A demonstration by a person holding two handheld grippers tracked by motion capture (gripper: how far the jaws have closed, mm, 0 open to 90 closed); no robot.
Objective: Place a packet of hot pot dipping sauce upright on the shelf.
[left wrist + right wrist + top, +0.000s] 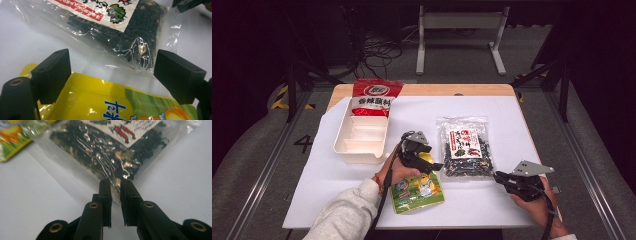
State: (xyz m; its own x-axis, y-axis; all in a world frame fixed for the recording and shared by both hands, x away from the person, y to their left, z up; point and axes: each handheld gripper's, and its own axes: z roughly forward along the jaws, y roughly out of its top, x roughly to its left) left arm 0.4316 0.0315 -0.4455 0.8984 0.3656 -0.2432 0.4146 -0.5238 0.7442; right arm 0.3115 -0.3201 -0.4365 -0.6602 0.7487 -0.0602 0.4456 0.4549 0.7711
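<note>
On the white worktop (327,175), the left gripper (112,72) hovers with fingers (53,72) spread over the yellow-green snack pouch (417,190) at six o'clock. The right gripper (115,185) has its fingers pinching the clear seaweed bag's (464,147) corner. A red packet (374,97) printed 香辣脆料 rests on the white tray (343,142) at ten o'clock

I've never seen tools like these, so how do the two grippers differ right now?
The left gripper has its jaws spread wide over the yellow pouch; the right gripper has its jaws nearly closed at the corner of the clear bag. The left sits mid-table, the right nearer the table's edge. Both are black and hand-held.
</note>
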